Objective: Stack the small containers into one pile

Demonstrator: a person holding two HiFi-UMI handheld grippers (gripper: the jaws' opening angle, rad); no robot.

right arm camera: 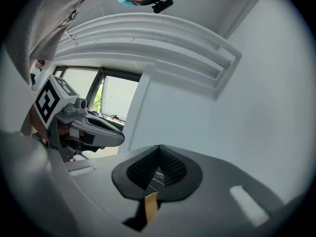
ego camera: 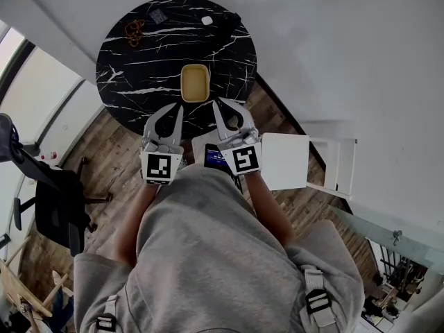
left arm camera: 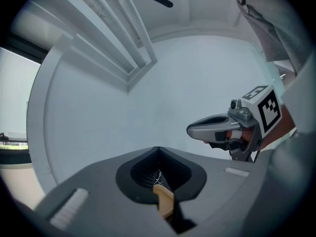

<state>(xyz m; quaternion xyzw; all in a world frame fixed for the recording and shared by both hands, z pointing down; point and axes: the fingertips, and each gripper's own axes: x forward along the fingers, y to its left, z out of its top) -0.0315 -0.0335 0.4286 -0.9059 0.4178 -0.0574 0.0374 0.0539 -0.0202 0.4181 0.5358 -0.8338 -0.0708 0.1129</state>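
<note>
Both sets of tongs are empty, jaws together at the tips.
- Left gripper [ego camera: 175,108] and right gripper [ego camera: 218,104] sit side by side over the near edge of the round black marble table [ego camera: 139,68], tips pointing far.
- Tan container [ego camera: 195,82] stands on the table just beyond the tips, centred between the two grippers and touching neither. Can't tell whether it's one piece or several nested.
- Left gripper view: pads meet at the tip [left arm camera: 158,148]. The container [left arm camera: 164,201] shows only through the slot below, with marble behind it. The right gripper [left arm camera: 217,127] is off to the right.
- Right gripper view: same picture, with the tips closed [right arm camera: 159,146] and a sliver of container [right arm camera: 150,205] in the slot.
- Far side of the table: brown rings [ego camera: 134,30] on the left, small white item [ego camera: 207,20] further right, both well apart from the container.
</note>
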